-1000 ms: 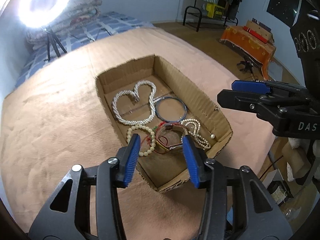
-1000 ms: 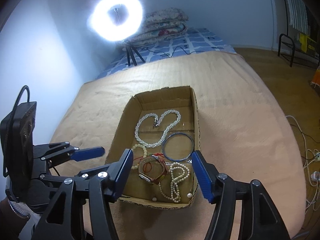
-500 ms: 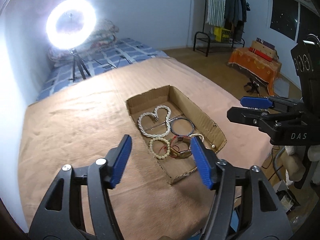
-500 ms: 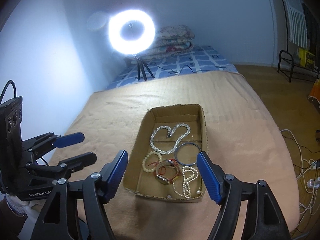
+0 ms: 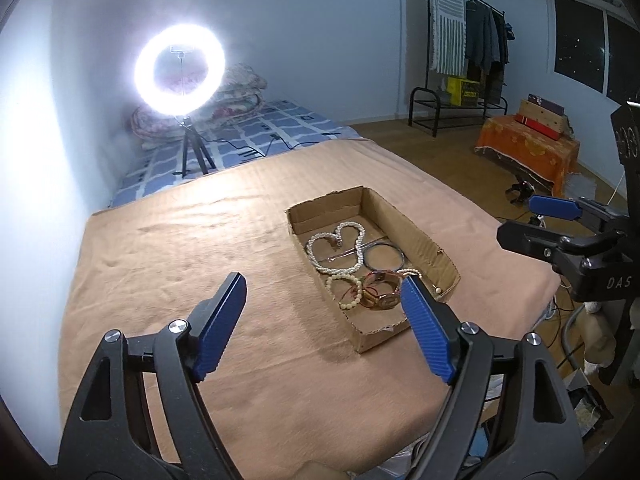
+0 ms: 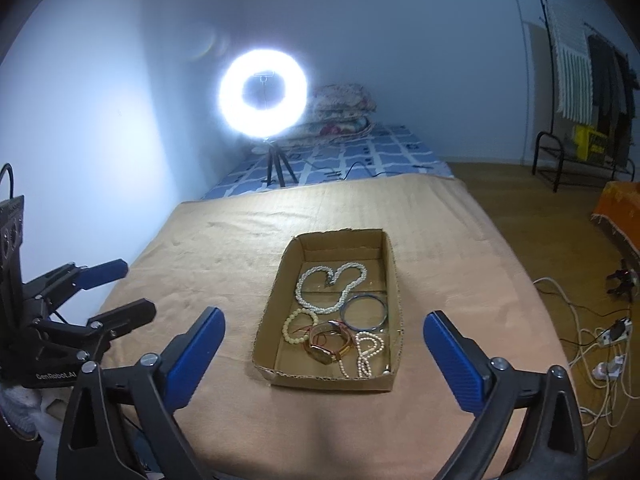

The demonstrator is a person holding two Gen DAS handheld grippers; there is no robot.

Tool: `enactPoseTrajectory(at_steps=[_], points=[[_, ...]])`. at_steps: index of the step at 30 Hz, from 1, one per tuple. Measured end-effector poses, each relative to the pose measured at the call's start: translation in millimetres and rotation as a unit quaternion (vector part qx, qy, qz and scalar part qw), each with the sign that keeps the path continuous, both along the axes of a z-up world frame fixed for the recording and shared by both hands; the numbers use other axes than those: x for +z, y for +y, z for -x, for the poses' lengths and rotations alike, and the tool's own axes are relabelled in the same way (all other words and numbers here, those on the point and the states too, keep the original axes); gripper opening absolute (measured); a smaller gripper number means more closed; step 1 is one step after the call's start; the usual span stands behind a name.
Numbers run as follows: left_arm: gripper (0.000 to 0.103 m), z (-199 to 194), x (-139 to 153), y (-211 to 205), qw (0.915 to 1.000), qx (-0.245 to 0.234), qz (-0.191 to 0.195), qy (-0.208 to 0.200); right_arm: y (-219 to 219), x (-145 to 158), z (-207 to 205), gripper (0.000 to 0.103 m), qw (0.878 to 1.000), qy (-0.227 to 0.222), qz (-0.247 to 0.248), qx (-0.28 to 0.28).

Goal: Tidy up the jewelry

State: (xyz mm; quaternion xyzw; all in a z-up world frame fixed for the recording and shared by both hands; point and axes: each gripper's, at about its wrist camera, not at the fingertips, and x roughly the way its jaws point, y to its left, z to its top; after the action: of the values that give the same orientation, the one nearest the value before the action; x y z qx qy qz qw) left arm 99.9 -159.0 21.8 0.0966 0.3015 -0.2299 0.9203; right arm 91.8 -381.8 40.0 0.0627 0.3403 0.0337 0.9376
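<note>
Both grippers have pulled back from the box [image 6: 276, 312] since a second ago, which suggests the sorting is finished. Left gripper [image 5: 322, 320] gapes wide, empty; right gripper [image 6: 324, 342] likewise. The corrugated cardboard box sits mid-blanket [image 6: 224, 248], holding a beaded pearl necklace [image 6: 330, 288], a wristwatch [image 6: 326, 346] and a smooth metal bangle [image 6: 364, 312].

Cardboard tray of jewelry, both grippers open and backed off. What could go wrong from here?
1. The watch lies tangled with red cord against the bead bracelet; lifting one may drag the other.
2. The small pearl strand sits by the cardboard tray wall, so jaws could snag cardboard.
3. The tray looks light on the soft blanket and may slide.
</note>
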Motion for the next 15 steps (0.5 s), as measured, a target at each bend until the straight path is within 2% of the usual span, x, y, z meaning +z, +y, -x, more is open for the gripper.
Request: enactPoseTrajectory(at_steps=[3, 10, 15], points=[[0.089, 7, 0, 0, 0.9999, 0.005, -0.009, -0.009, 4, -2, 5, 0.103, 1.000, 0.000, 0.008, -0.005], [0.091, 19, 2, -2, 0.9996, 0.007, -0.022, -0.019, 8, -11, 11, 0.103, 1.000, 0.008, 0.016, -0.011], [0.100, 24, 4, 0, 0.9995, 0.012, -0.022, -0.022, 10, -9, 17, 0.103, 1.000, 0.003, 0.017, -0.020]])
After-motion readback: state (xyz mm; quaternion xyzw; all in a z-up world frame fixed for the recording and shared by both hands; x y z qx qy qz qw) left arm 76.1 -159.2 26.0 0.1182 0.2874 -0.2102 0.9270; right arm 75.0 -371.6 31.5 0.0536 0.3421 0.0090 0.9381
